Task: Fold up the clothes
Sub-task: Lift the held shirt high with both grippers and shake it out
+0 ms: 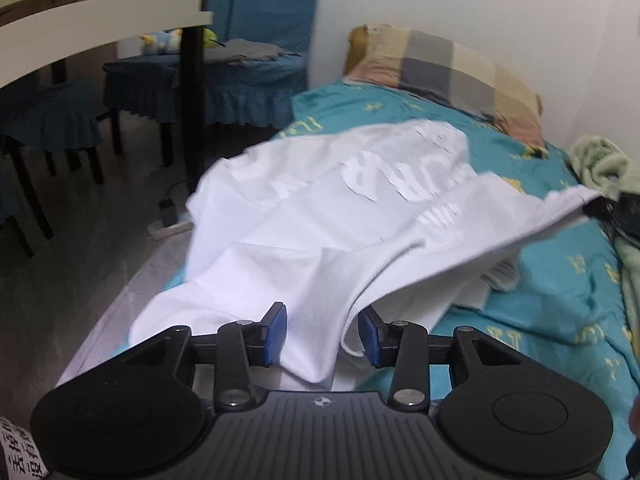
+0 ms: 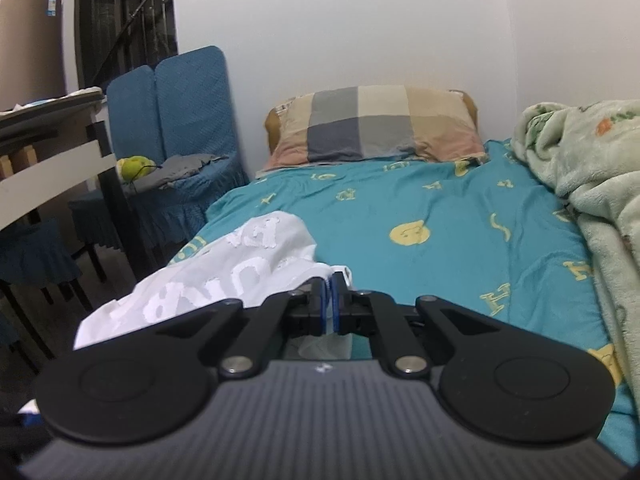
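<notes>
The right gripper (image 2: 328,304) pinched a hem of the white shirt (image 2: 224,280), lifting it off the teal bedsheet (image 2: 440,216), probably to spread it flat. The left gripper (image 1: 322,336) sat low and level, jaws spread around a ribbed edge, not yet clamping.
</notes>
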